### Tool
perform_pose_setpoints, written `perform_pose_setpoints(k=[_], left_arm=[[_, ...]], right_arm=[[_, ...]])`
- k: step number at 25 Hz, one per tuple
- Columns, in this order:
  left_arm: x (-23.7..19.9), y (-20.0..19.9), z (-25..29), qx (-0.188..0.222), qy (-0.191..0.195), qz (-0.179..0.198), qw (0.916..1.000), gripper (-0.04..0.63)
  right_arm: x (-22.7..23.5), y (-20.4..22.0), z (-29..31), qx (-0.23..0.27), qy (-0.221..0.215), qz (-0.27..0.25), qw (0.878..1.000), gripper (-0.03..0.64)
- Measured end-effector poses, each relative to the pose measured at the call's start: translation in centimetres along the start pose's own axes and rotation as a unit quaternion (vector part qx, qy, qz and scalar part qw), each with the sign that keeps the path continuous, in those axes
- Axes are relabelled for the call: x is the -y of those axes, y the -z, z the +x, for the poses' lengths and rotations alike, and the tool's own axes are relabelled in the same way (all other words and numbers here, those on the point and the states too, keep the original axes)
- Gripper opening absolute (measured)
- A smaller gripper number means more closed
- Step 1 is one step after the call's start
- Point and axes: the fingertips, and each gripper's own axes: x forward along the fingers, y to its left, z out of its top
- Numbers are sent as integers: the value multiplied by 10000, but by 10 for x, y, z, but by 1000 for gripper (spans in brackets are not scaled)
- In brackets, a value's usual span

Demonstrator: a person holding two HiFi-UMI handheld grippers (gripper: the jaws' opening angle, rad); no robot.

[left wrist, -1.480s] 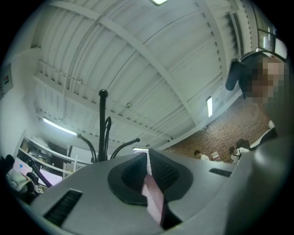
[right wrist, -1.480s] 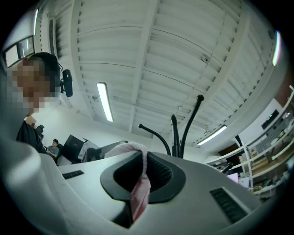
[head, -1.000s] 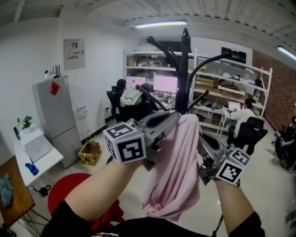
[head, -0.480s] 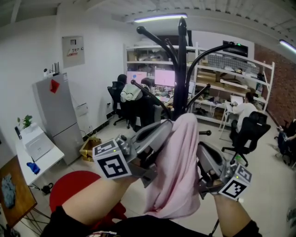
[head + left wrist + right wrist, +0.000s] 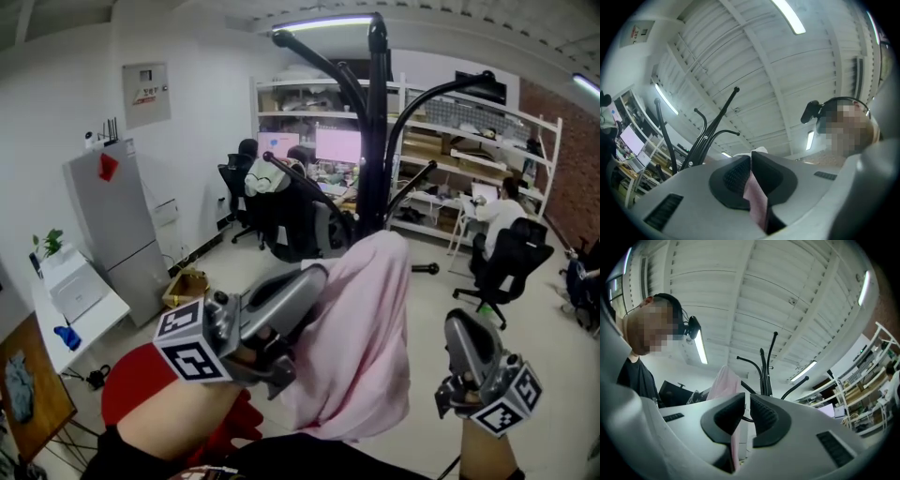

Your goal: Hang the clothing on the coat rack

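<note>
Both claws sit lower in the head view than a second ago. My right claw (image 5: pixel 461 328) has dropped to the lower right, clear of the pink garment (image 5: pixel 361 328) it flanked before. Its jaws have just been opening and now stand a little apart, pressing on nothing; pink cloth shows only beyond the gap. My left claw (image 5: pixel 309 281), left of centre, is clamped tight on a fold of the garment, with a pink strip pinched between its jaws. Garment: centre of frame, long axis running top to bottom, its crown just below the black coat rack (image 5: pixel 377 141), which rises to the upper centre. Whether the crown already rests on a lower branch I cannot tell. Judgement: the lift toward a hook goes up the frame, and the left claw, the nearer one, must carry it.
</note>
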Motion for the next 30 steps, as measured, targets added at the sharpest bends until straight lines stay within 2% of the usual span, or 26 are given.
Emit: perform_pose_setpoints(k=[4,8,12,17,22,30], left_arm=[[1,8,-17,-145,15,16,9999,3],[-12,12,-51,-255,-374,216,9987,3],[-18,22,-83,-631,-744,693,9928,3],[-16,42,-112,-1149,-927,966,9843,3],[-23,50,-135,-1409,-1038,989,9796,3],[-17,41,-187,-1632,-1142,851,9763,3]], right_arm=[[-19,6,-1,-201,-85,-192,9996,43],[-28,19,2,-389,-57,-101,9992,43],[-30,32,6,-622,23,-52,9980,43],[-36,43,3,-879,188,-65,9959,43],[-43,58,4,-1203,449,-186,9915,43],[-98,78,19,-1345,556,-135,9893,43]])
